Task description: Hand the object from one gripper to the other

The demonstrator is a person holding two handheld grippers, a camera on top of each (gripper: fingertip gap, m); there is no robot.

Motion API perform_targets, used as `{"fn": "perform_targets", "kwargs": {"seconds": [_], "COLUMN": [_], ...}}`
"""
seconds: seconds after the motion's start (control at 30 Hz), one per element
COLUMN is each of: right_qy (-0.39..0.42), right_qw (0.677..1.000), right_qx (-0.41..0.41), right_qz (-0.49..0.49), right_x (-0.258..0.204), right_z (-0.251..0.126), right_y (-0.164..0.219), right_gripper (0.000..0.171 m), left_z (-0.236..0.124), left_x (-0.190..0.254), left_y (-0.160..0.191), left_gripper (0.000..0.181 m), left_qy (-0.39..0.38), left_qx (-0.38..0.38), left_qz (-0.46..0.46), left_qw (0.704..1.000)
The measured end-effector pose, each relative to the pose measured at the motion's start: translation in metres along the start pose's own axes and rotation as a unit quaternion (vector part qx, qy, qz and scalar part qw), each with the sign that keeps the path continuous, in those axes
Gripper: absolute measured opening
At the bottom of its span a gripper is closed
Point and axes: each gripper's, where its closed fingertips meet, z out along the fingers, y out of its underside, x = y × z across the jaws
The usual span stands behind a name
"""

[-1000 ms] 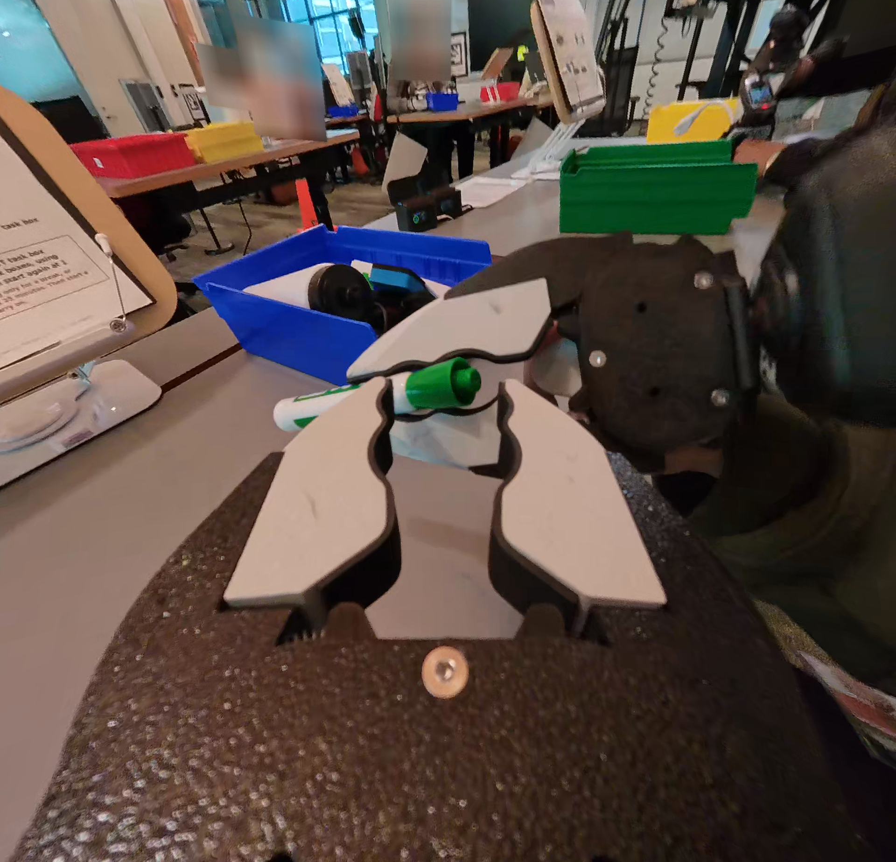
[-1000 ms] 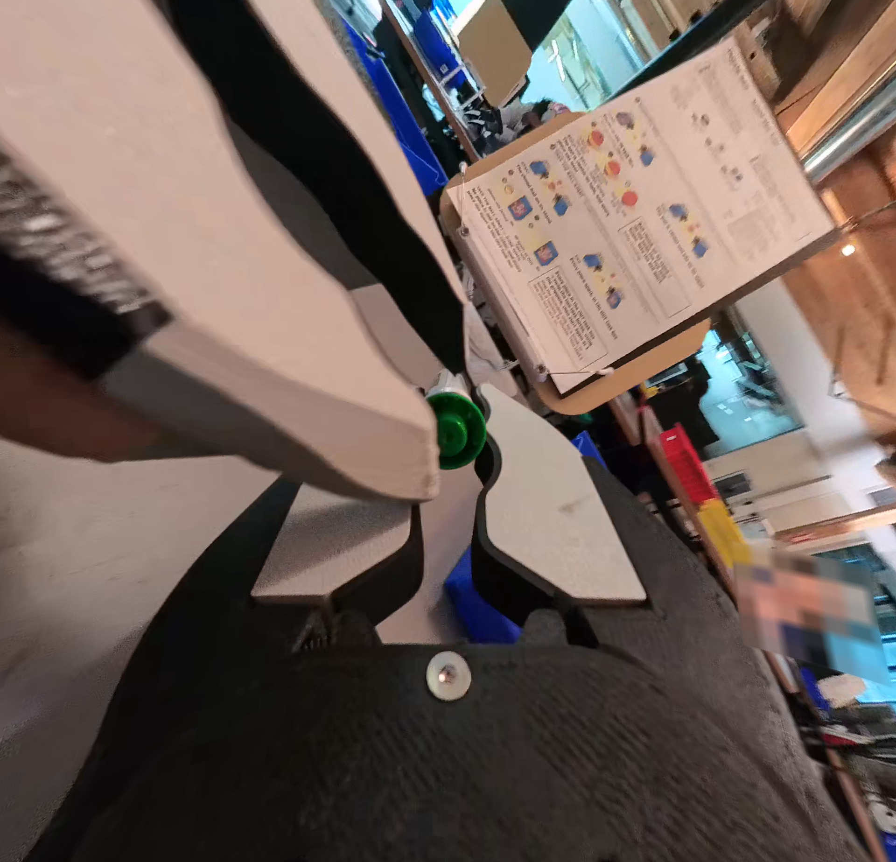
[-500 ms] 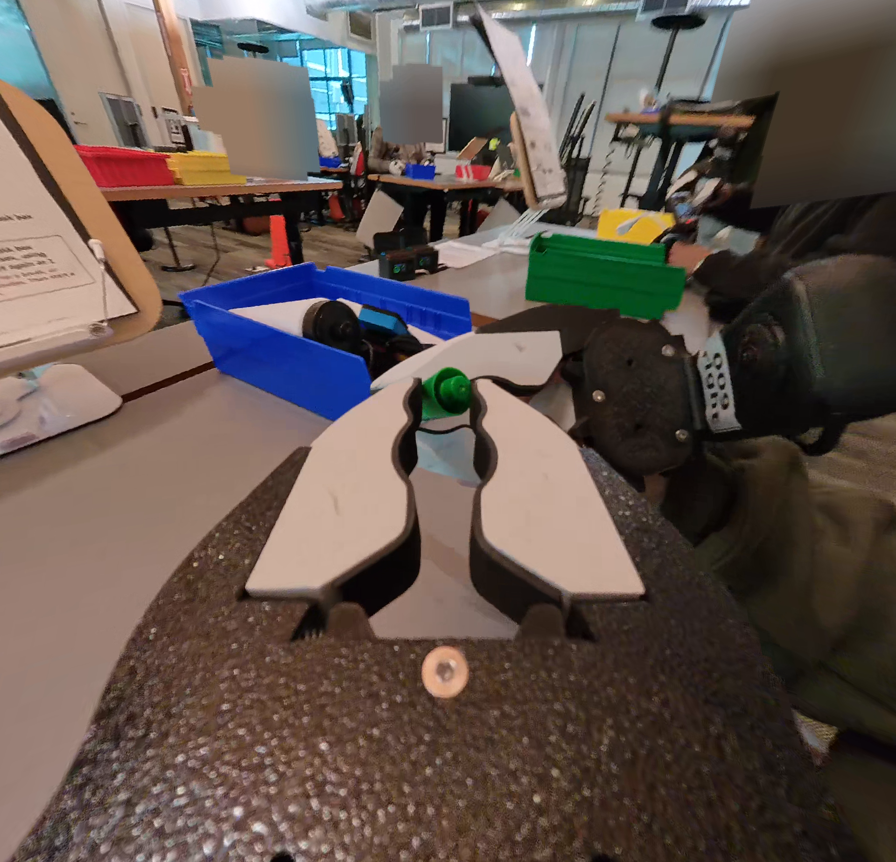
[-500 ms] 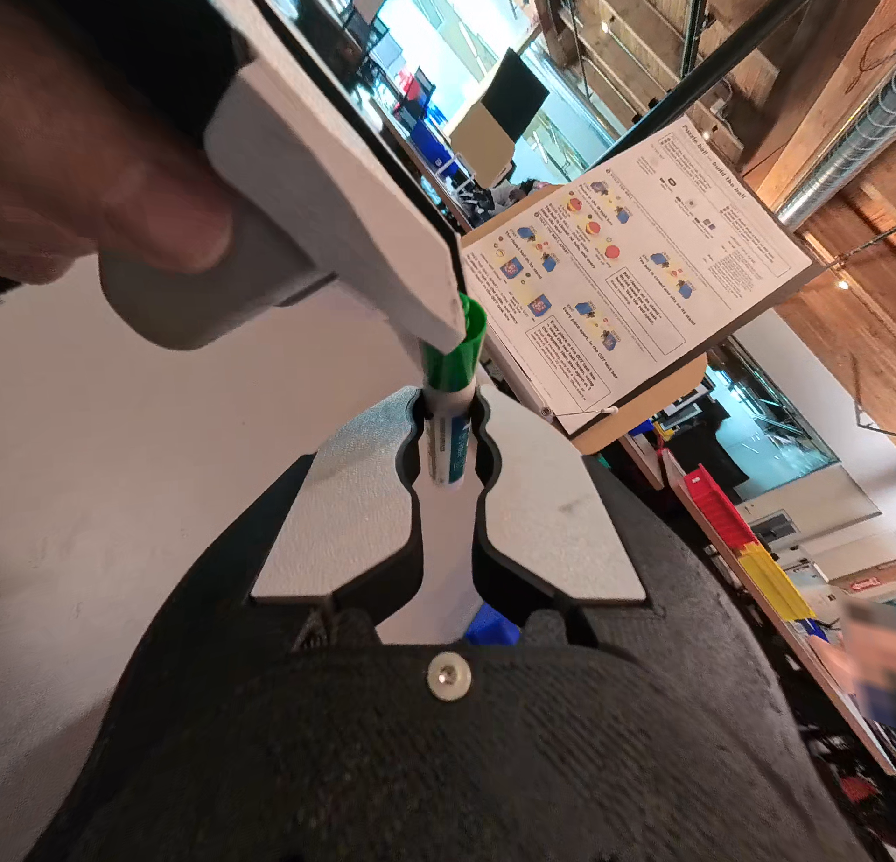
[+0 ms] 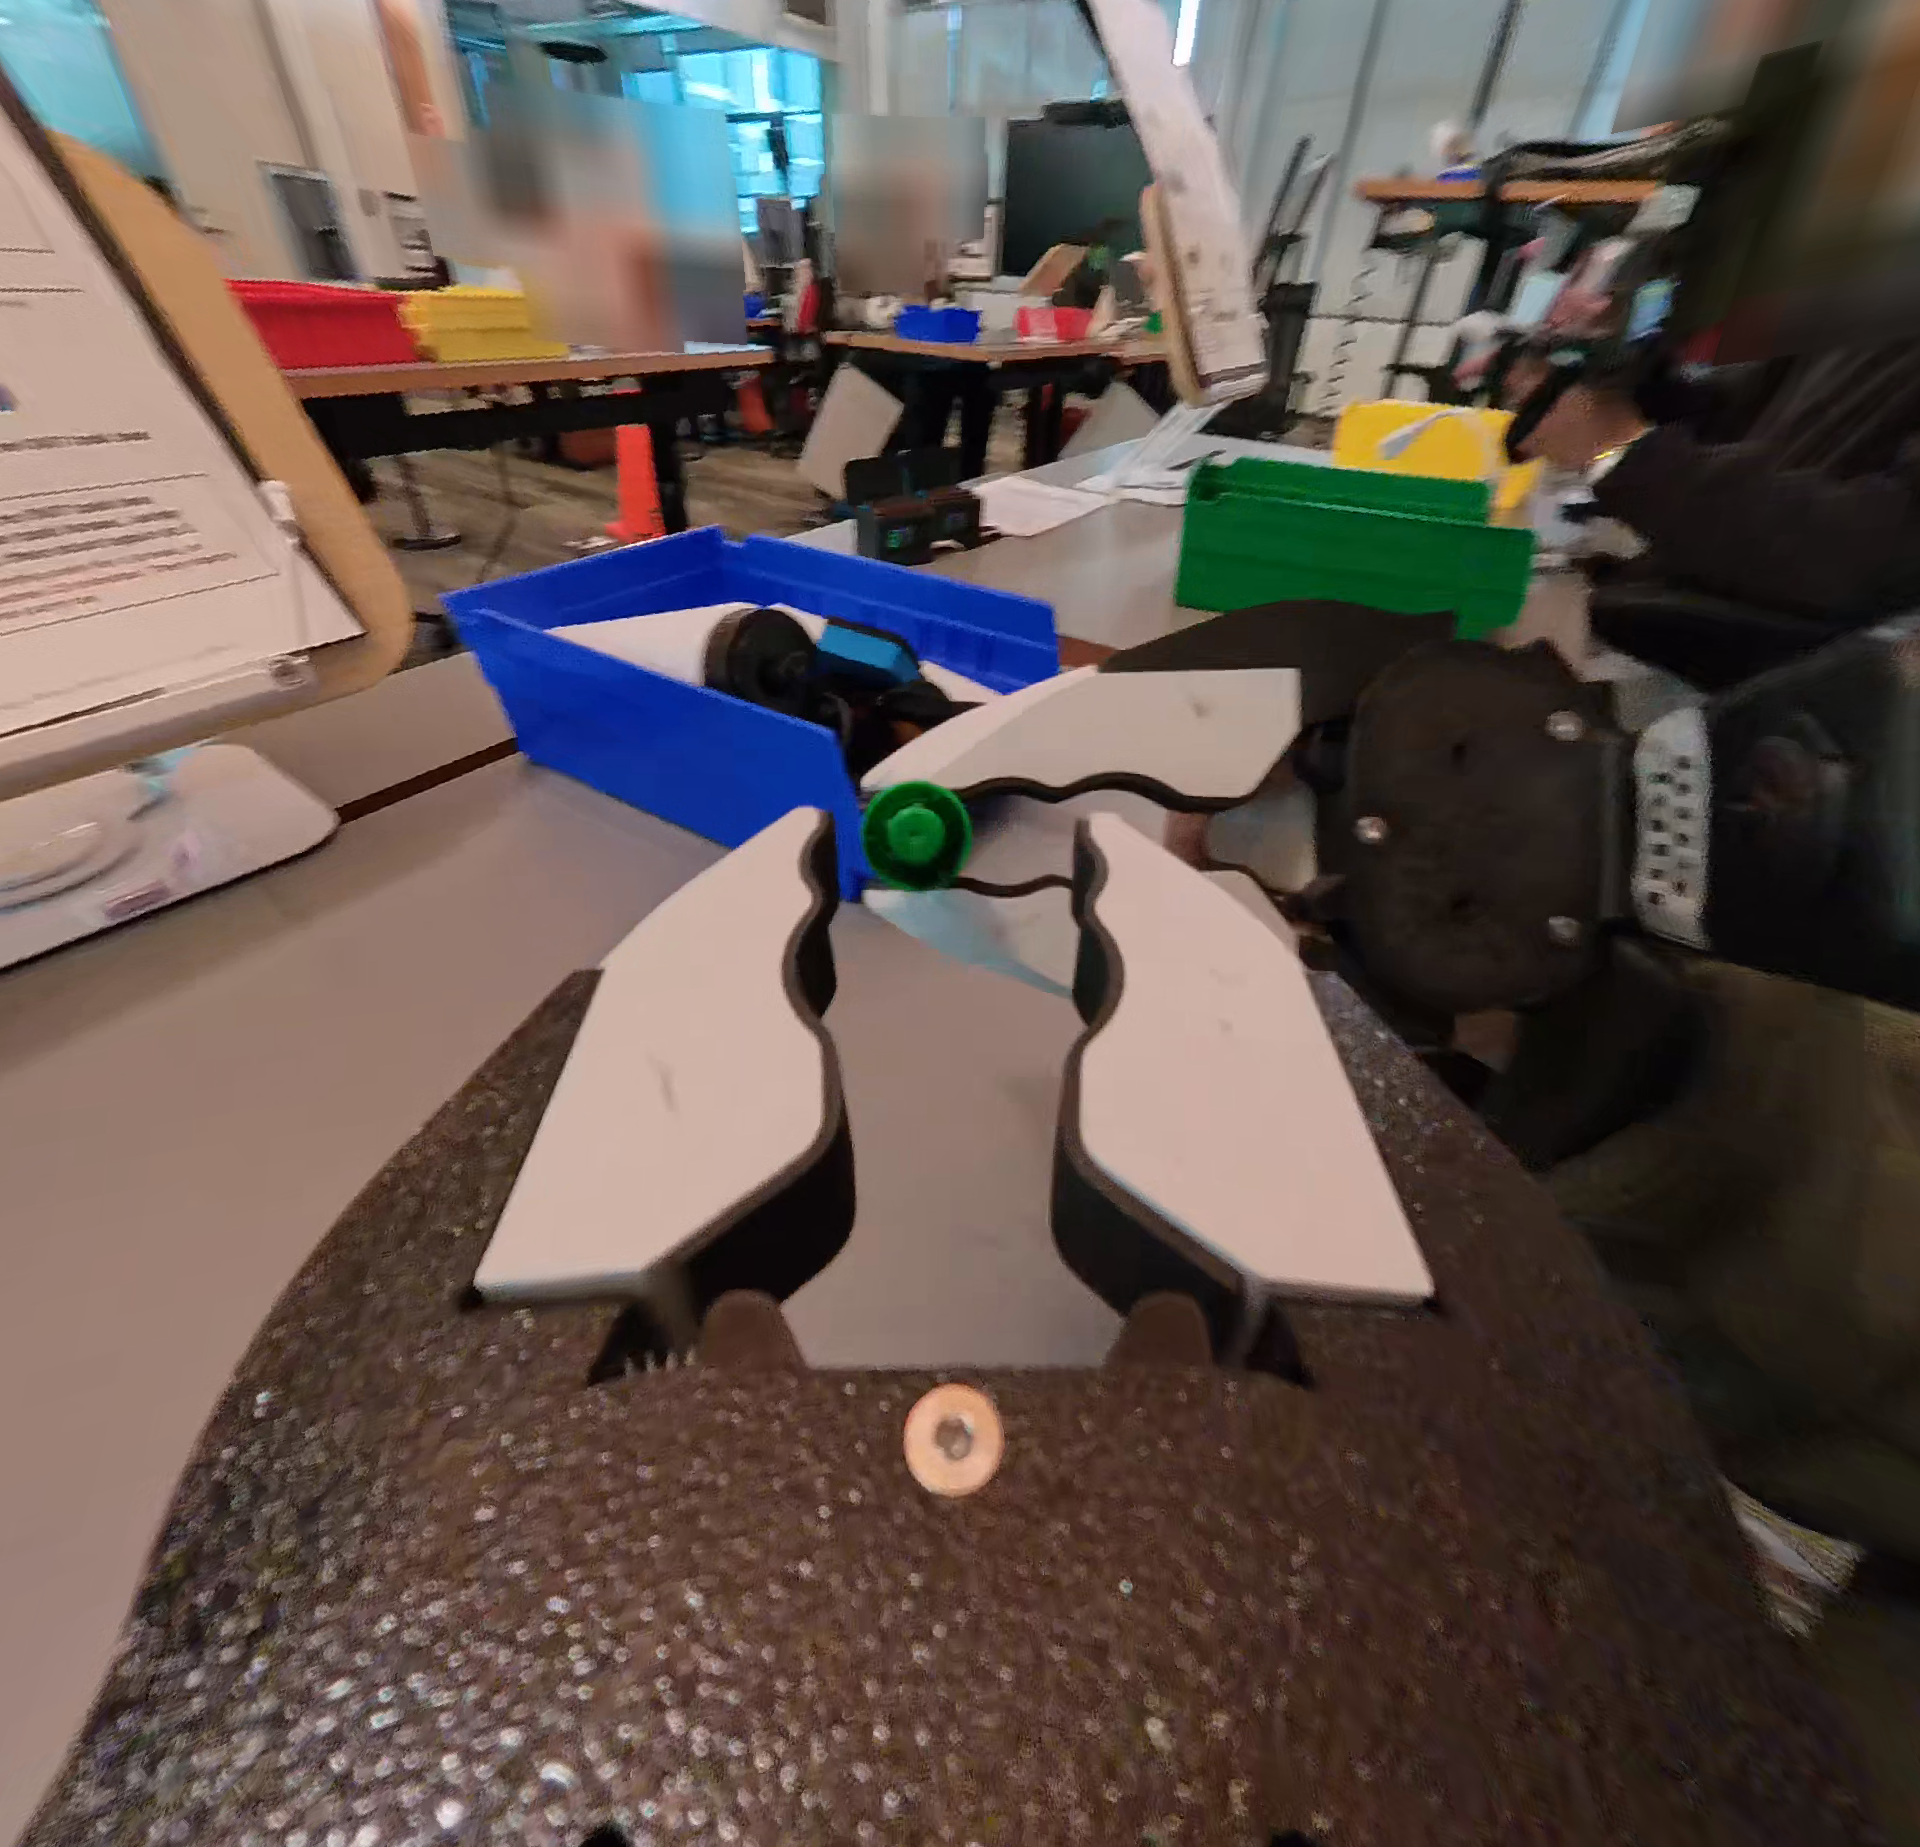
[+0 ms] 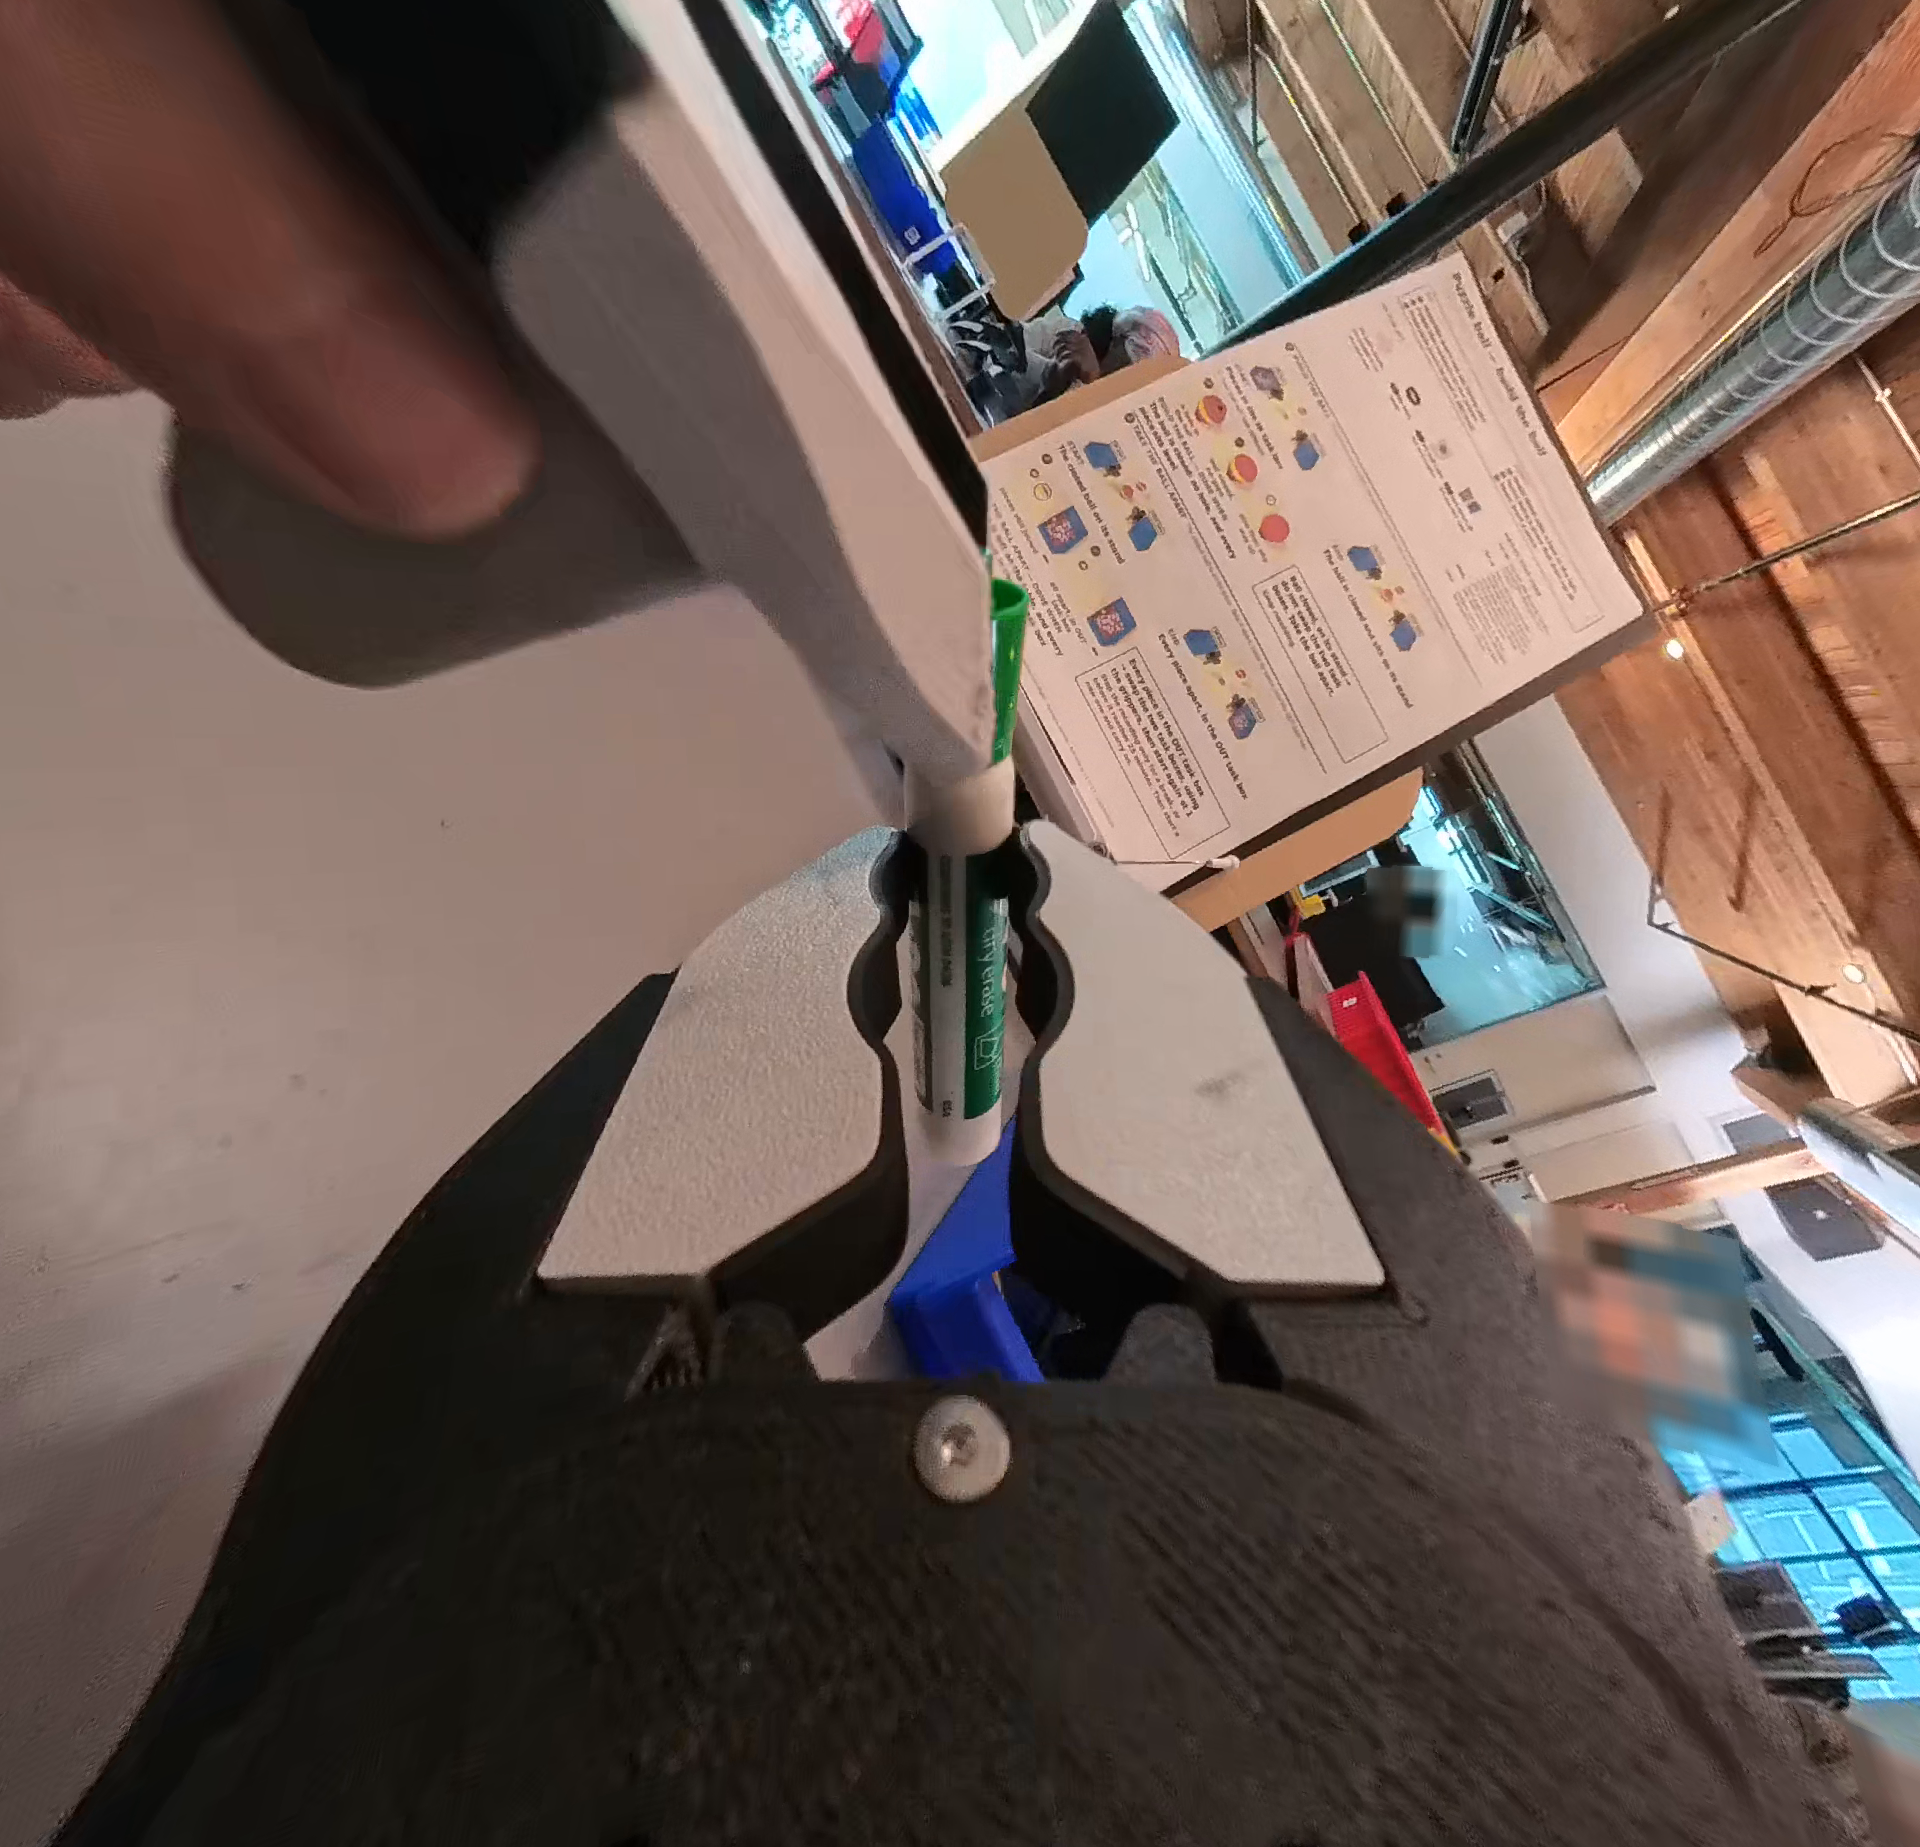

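Observation:
A dry-erase marker with a white barrel and a green cap (image 5: 914, 836) points its cap end at the left wrist camera. My right gripper (image 6: 961, 841) is shut on the marker's barrel (image 6: 977, 997). In the left wrist view its upper finger (image 5: 1091, 737) reaches in from the right. My left gripper (image 5: 951, 841) is open, its jaws wide apart around the cap, which sits close by the left fingertip. In the right wrist view one left finger (image 6: 779, 447) lies alongside the cap (image 6: 1006, 654), with a person's fingertip on it.
A blue bin (image 5: 665, 727) holding a roll and dark parts stands just behind the grippers on the grey table (image 5: 260, 1070). A green bin (image 5: 1351, 561) and a yellow bin (image 5: 1423, 441) stand at the back right. An instruction board (image 5: 156, 509) on a stand is at the left. The grippers' ends are close to 4 cm from one another.
The marker has turned from lying crosswise to pointing its cap at the left camera. My left jaws narrowed around the cap half a second ago and have now spread wide. The right stays shut on the barrel.

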Motion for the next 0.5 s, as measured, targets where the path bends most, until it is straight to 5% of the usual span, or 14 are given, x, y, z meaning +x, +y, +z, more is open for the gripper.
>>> {"fn": "perform_targets", "kwargs": {"seconds": [0.07,0.2,0.37,0.5], "right_qy": [0.007,-0.016,-0.044,-0.012], "right_qw": [1.000,0.997,0.983,0.992], "right_qx": [0.011,0.063,0.115,0.110], "right_qz": [-0.001,0.050,0.135,0.056], "right_x": [0.002,-0.001,0.007,0.010], "right_z": [-0.001,-0.005,-0.014,-0.018], "right_y": [-0.004,-0.012,-0.006,0.008], "right_gripper": [0.018,0.020,0.032,0.036], "left_z": [0.001,-0.002,-0.011,-0.019], "left_x": [-0.006,-0.007,-0.031,-0.046], "left_y": [0.001,-0.005,-0.002,-0.006], "left_gripper": [0.019,0.018,0.018,0.018], "left_qy": [-0.029,-0.002,0.047,0.081], "left_qx": [0.003,0.028,0.082,0.125], "left_qz": [0.009,-0.026,-0.194,-0.310], "left_qw": [1.000,0.999,0.976,0.939]}}
